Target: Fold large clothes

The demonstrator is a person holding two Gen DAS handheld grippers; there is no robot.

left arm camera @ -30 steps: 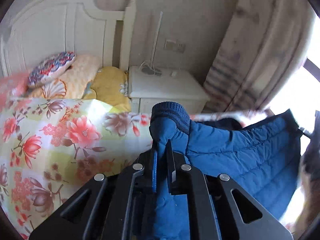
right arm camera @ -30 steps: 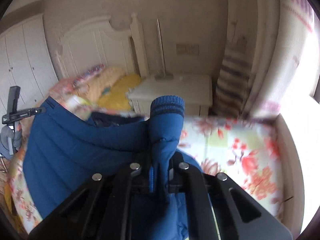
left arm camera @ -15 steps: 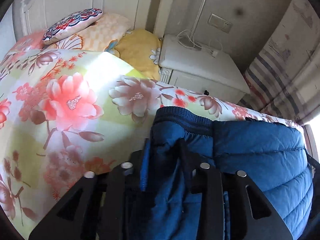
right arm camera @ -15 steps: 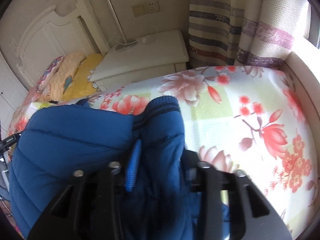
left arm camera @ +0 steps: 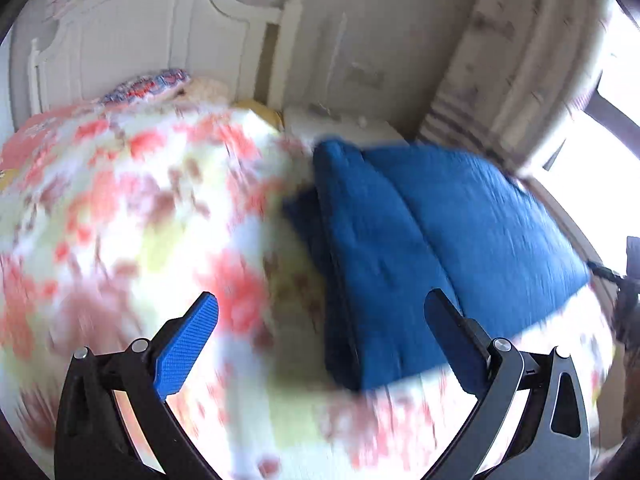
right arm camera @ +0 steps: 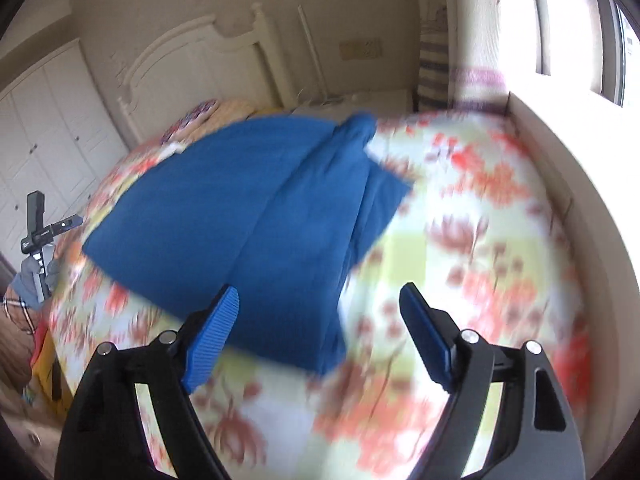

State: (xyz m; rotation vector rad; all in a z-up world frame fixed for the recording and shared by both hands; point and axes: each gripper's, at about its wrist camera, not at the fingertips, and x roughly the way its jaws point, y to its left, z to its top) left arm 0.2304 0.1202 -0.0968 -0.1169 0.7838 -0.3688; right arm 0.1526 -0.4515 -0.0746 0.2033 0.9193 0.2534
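Left wrist view: left gripper point(left arm camera: 320, 308) and right gripper point(right arm camera: 320, 296) hover spread wide above blue jacket point(left arm camera: 432, 240).

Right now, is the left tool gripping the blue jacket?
No, the left tool is wide open above the floral bedspread, and the blue jacket lies free.

The left tool point(left arm camera: 320, 316) has its fingers spread wide and holds nothing. The right tool point(right arm camera: 320, 304) is the same.

Both wrist views overlook bed point(left arm camera: 120, 220), sharing jacket point(right arm camera: 248, 208).
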